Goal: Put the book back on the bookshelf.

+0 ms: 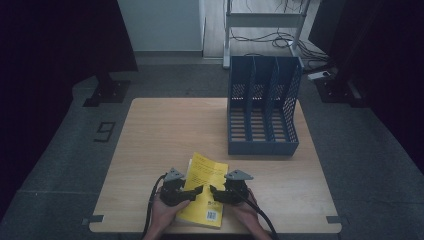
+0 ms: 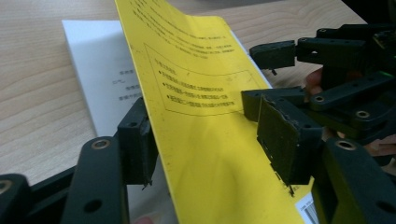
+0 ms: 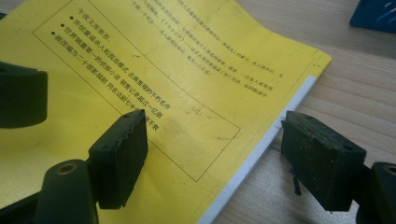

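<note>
On the wooden worktop (image 1: 160,130), far right side, a blue 3-slot file rack (image 1: 262,107) stands upright, well apart from the rest. At the near edge lies the yellow book (image 1: 205,192), back cover up, barcode toward the person. Left tongs (image 1: 196,191) straddle the lifted yellow cover (image 2: 205,116) – white page (image 2: 100,79) exposed beneath, pads not visibly pressing, so released. Right tongs (image 1: 214,191) released too – 1 pad over the cover, 1 outside the book's page edge.
</note>
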A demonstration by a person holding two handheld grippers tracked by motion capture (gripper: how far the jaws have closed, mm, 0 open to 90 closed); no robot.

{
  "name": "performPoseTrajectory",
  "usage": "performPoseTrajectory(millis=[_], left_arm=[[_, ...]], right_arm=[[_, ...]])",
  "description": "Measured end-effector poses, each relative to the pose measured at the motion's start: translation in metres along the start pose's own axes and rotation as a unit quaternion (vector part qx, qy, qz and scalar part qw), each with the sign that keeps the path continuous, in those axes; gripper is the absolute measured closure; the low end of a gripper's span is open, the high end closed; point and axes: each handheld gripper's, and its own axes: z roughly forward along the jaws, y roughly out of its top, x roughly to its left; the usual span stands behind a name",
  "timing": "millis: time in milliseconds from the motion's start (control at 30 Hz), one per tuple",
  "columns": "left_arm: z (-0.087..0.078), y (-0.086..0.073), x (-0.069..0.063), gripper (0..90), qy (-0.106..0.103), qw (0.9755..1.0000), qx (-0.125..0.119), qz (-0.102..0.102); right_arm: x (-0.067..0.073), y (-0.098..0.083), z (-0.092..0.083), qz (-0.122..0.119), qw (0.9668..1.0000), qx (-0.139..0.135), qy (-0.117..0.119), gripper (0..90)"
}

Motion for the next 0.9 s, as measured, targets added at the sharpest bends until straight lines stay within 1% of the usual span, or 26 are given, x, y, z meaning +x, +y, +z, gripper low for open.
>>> performPoseTrajectory(millis=[67,133,267,367,433,600,633,733,767,833,900], left_arm=[[0.001,-0.001,0.003,42.9,0.001,1.0000,0.003,-0.002],[0.003,0.000,0.006,43.5,-0.004,1.0000,0.005,-0.005],[0.006,0.003,0.009,45.1,-0.008,0.9999,0.008,0.000],[0.010,0.003,0.013,47.7,-0.006,0.9999,0.011,-0.002],[0.011,0.003,0.014,50.3,-0.002,0.9999,0.015,0.001],[0.012,0.003,0.013,54.4,0.001,0.9999,0.014,0.006],[0.011,0.003,0.012,54.8,-0.002,0.9999,0.013,0.007],[0.009,0.003,0.012,55.8,-0.023,0.9997,0.005,0.000],[0.008,0.003,0.011,56.3,-0.027,0.9996,0.002,-0.002],[0.008,0.004,0.010,57.2,-0.028,0.9996,0.000,0.000],[0.008,0.004,0.009,58.7,-0.026,0.9997,0.000,0.003]], right_arm=[[0.000,0.000,0.000,0.000,1.0000,0.000,0.000,22.7],[0.000,0.000,0.000,-0.001,1.0000,-0.001,0.000,22.6],[0.000,0.000,0.000,-0.001,1.0000,-0.001,0.001,22.5],[0.000,0.000,0.000,-0.002,1.0000,-0.001,0.001,22.6],[0.000,0.000,0.000,-0.002,1.0000,-0.001,0.001,22.6],[0.000,0.000,0.000,-0.002,1.0000,-0.002,0.001,22.6],[0.000,-0.001,0.000,-0.002,1.0000,-0.002,0.001,22.5],[0.000,-0.001,0.000,-0.001,1.0000,-0.002,0.001,22.5],[0.000,-0.001,0.000,-0.001,1.0000,-0.002,0.002,22.5],[-0.001,-0.001,0.000,0.000,1.0000,-0.003,0.002,22.5],[-0.001,-0.001,0.000,0.001,1.0000,-0.003,0.003,22.6]])
